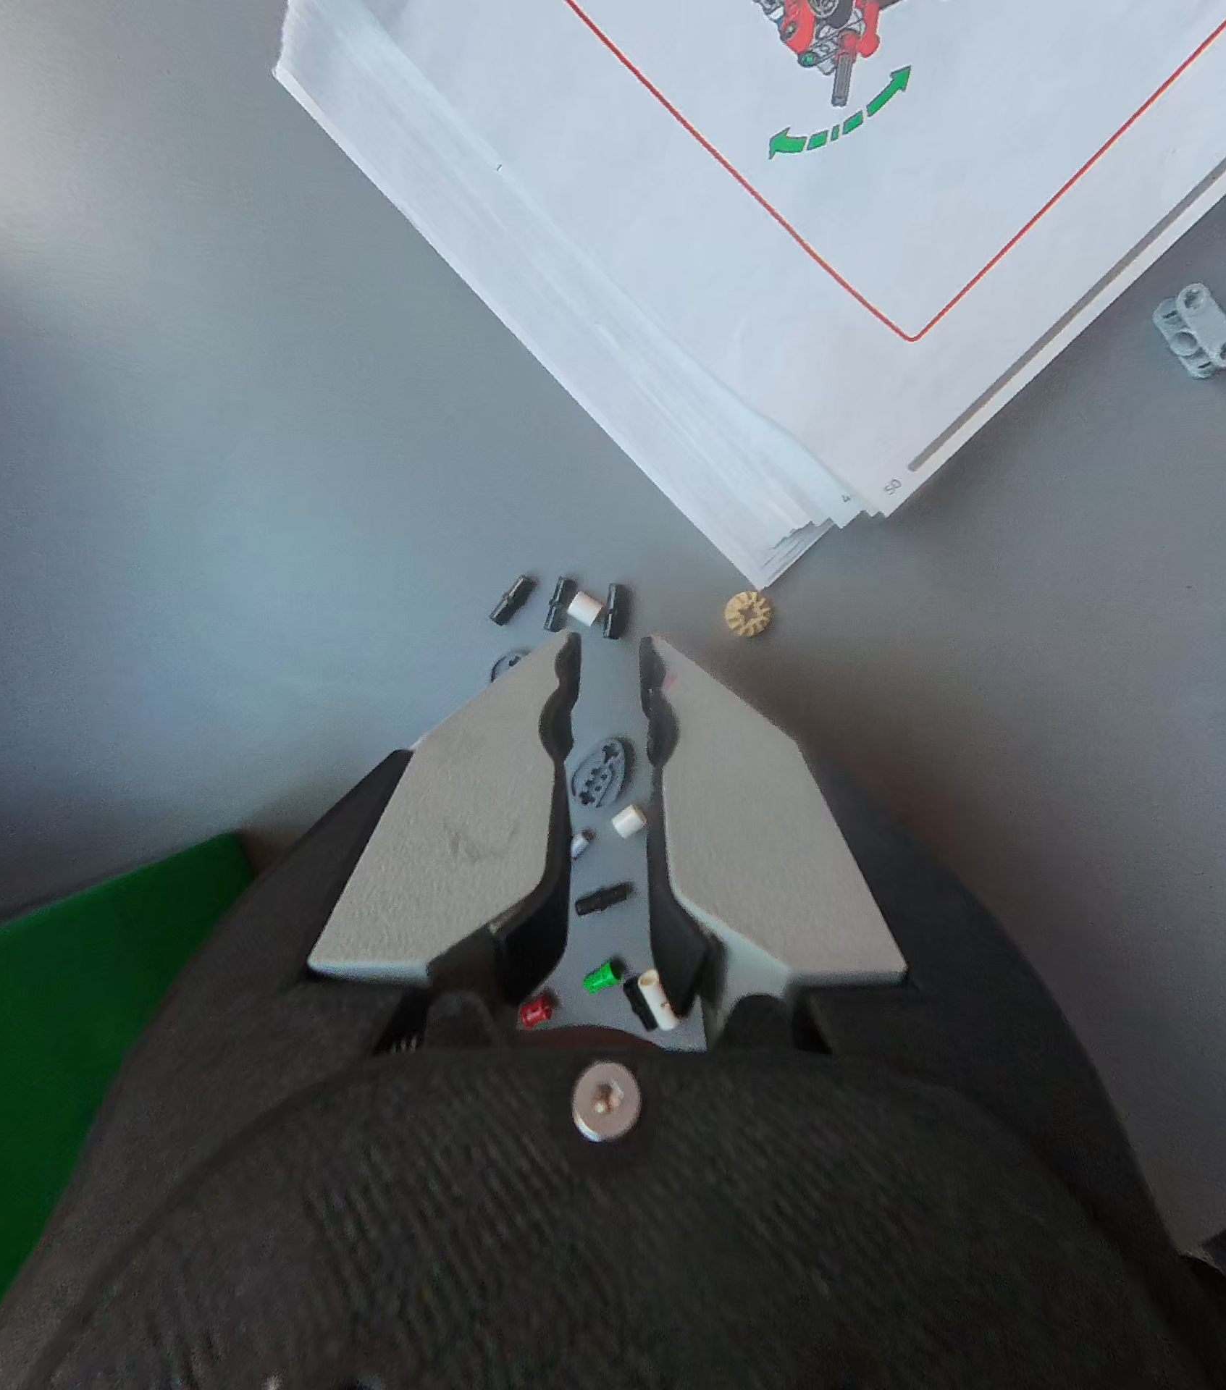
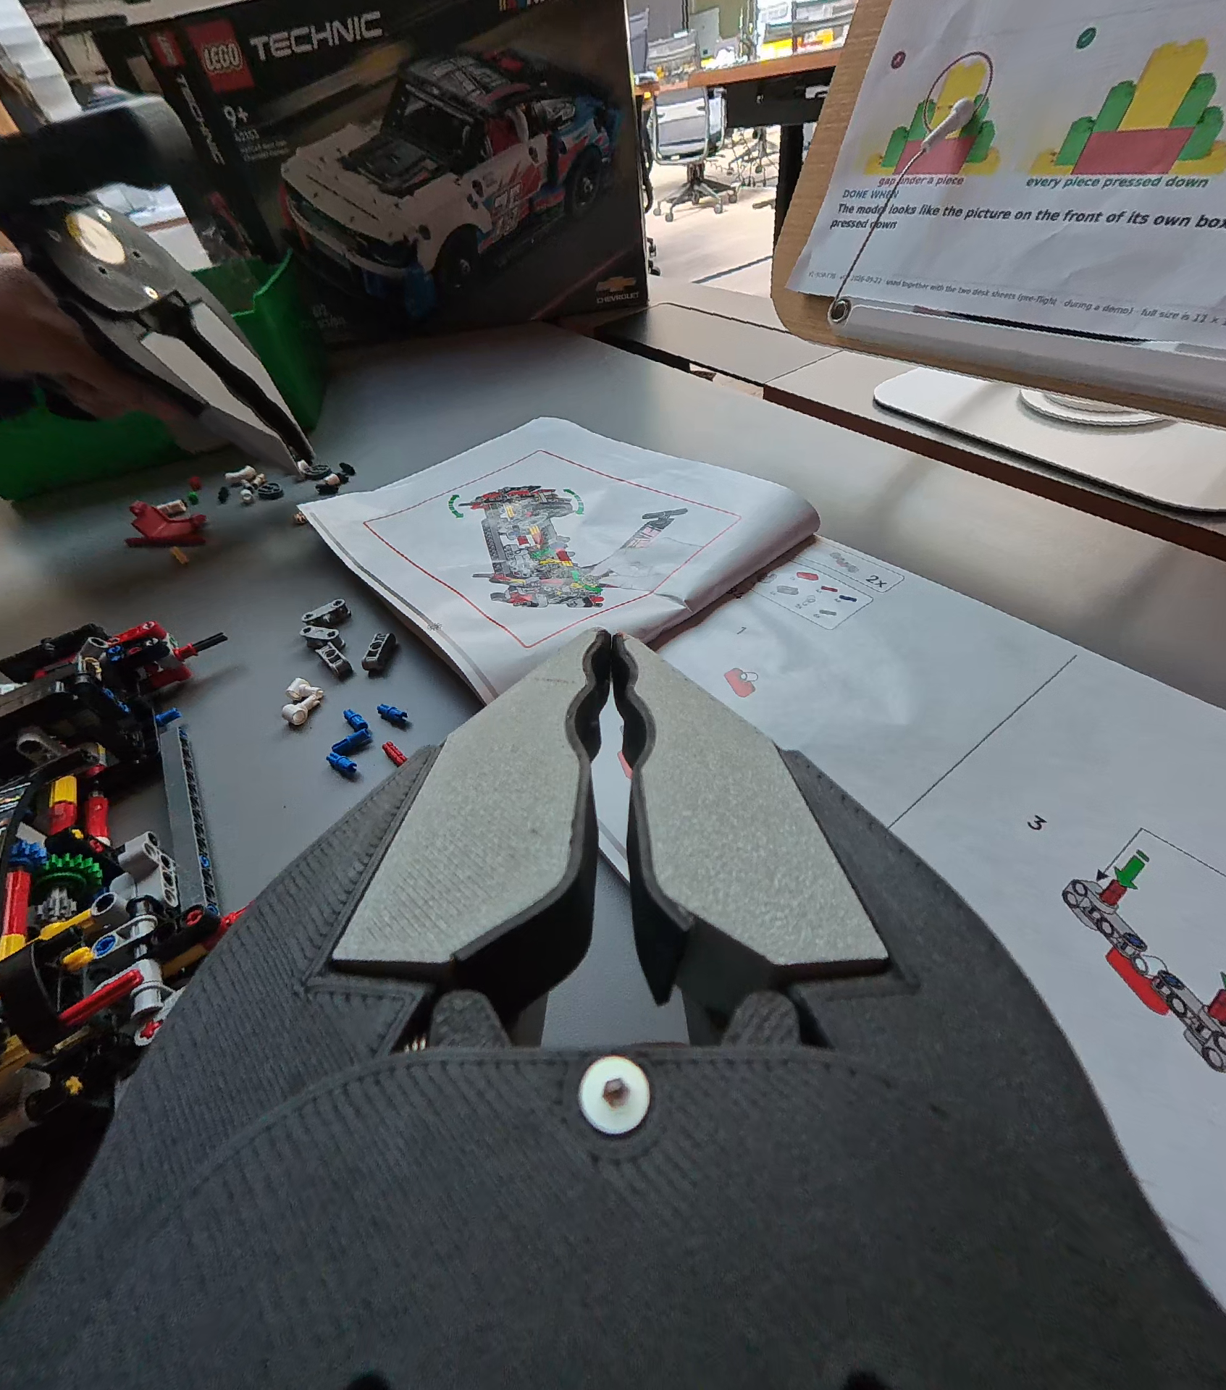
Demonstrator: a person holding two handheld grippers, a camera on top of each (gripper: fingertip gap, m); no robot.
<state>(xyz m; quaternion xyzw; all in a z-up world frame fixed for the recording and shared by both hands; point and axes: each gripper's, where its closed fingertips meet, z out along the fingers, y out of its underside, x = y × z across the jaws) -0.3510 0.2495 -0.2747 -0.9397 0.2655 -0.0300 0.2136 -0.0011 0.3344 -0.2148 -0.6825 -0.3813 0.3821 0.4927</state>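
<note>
With its jaws slightly apart on nothing, the left gripper (image 1: 610, 639) could scatter the small black plastic pins (image 1: 616, 611) beside the booklet's corner (image 1: 783, 556); the right gripper (image 2: 611, 638) hangs closed, empty.

Black ribbed hand-held gripper (image 2: 610, 639), grey fingers (image 2: 512, 812)

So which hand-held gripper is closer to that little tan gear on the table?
Left. The left hand-held gripper hovers just beside the tan gear; the right hand-held gripper sits well away, over the open instruction booklet.
</note>
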